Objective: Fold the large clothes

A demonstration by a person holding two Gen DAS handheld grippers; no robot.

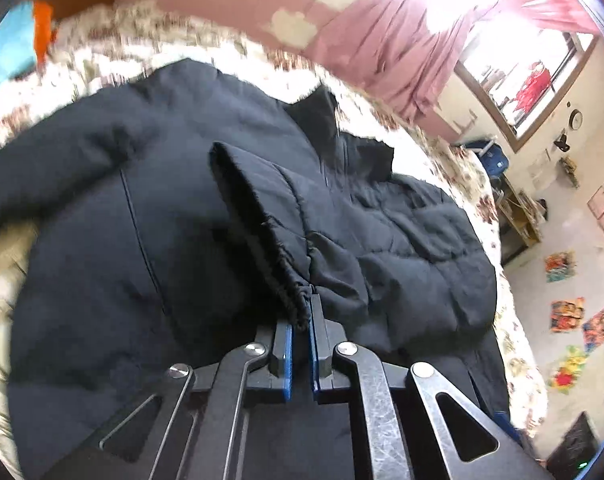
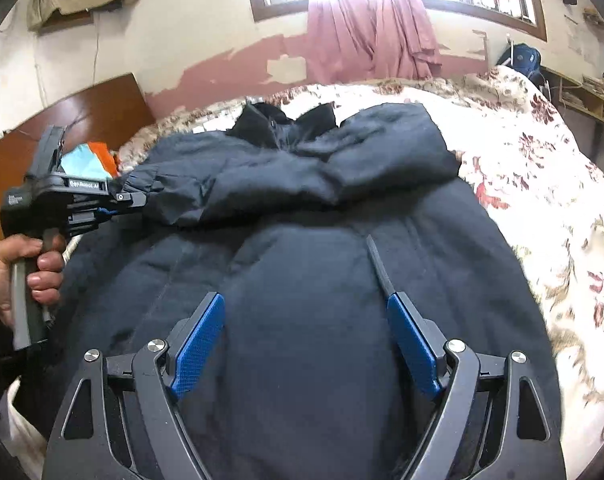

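Navy jacket [image 2: 302, 280] beneath open right tool [image 2: 306, 312]; left tool [image 1: 301, 320] pinching cuff [image 1: 298, 300].

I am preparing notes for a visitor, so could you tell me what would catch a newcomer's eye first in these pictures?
A big dark padded jacket fills the middle, spread over a floral bedspread. The left gripper is shut on the gathered sleeve cuff, while the right gripper hangs open above the jacket's body. Behind, a pink curtain glows under a bright window.

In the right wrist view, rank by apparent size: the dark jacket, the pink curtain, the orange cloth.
1. dark jacket, though nearness to the camera enlarges it
2. pink curtain
3. orange cloth, mostly hidden
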